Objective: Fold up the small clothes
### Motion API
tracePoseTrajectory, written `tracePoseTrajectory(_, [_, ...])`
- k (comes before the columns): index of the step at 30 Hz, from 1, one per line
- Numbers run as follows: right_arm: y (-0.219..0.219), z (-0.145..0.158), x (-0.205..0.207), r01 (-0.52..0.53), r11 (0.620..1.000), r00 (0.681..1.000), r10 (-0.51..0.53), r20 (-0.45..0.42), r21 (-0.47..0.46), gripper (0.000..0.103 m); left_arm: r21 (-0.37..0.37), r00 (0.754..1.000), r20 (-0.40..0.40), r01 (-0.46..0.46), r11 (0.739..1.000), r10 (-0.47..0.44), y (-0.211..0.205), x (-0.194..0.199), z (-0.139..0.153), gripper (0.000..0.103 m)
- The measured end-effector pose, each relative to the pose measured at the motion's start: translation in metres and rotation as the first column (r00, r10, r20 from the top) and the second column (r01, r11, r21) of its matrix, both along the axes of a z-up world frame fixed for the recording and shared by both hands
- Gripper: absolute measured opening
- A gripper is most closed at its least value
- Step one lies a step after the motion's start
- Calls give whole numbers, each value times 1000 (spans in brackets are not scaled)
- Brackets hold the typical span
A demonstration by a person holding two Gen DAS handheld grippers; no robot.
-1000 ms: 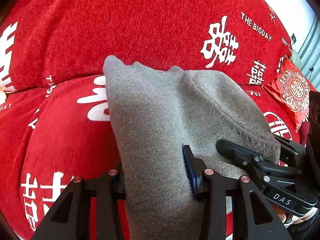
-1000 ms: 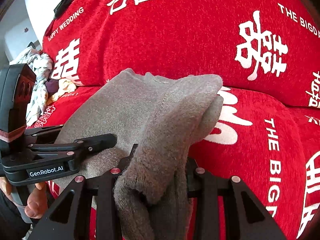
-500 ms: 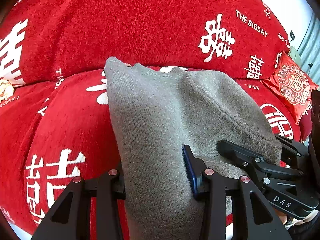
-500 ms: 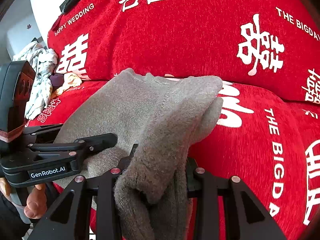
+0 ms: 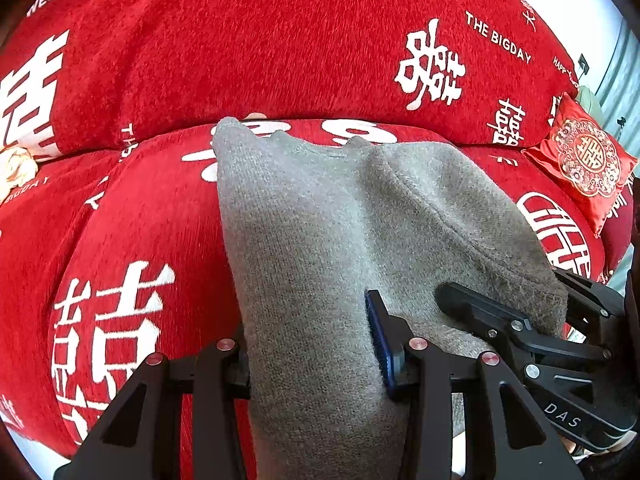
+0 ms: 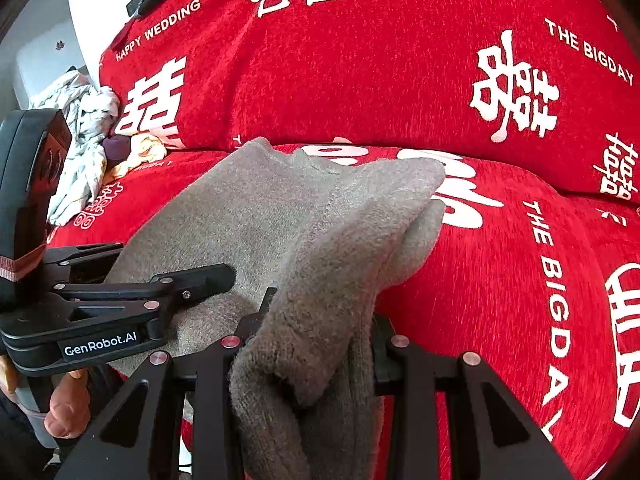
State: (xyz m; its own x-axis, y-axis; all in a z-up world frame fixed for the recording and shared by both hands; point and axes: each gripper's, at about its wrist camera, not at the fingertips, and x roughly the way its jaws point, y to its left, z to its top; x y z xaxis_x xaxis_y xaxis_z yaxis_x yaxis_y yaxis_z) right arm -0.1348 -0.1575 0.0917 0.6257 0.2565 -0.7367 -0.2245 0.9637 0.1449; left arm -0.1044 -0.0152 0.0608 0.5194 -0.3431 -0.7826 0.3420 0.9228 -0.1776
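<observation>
A small grey knit garment [image 5: 320, 232] lies stretched over the red sofa seat, its far edge near the backrest. My left gripper [image 5: 316, 356] is shut on its near left edge, and the cloth bunches between the fingers. My right gripper [image 6: 308, 344] is shut on the near right edge, where a thick fold of the garment [image 6: 340, 240] drapes over it. Each gripper shows in the other's view: the right one in the left wrist view [image 5: 520, 320], the left one in the right wrist view [image 6: 140, 296].
The sofa cover [image 5: 280, 40] is red with white characters and words. A red embroidered cushion [image 5: 584, 160] sits at the far right. A heap of light clothes [image 6: 84, 136] lies at the far left of the sofa.
Both grippers have drawn back toward the seat's front edge with the garment held; more of the seat shows. The grip has not changed.
</observation>
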Motion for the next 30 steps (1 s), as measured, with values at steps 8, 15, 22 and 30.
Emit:
tracePoseTrajectory(8, [7,-3,-14,-6,999,1000,7,19,-36,37,8,1000,10,1,1000,-1,2,-12,-6,44])
tracePoseTrajectory(15, [13,-8,-24,-12,998,1000,14,27,-56,37,12,1000,10,0,1000,0,6,-20,-13,44])
tracePoseTrajectory(22, [16,-11,-33,-15,998,999,18,41,-67,37,14,1000,26,-1,1000,1,8,-31,-18,44])
tracePoseTrajectory(30, [17,-16,-42,-16,997,998,20,55,-74,37,20,998,55,8,1000,-9,7,-40,-24,45])
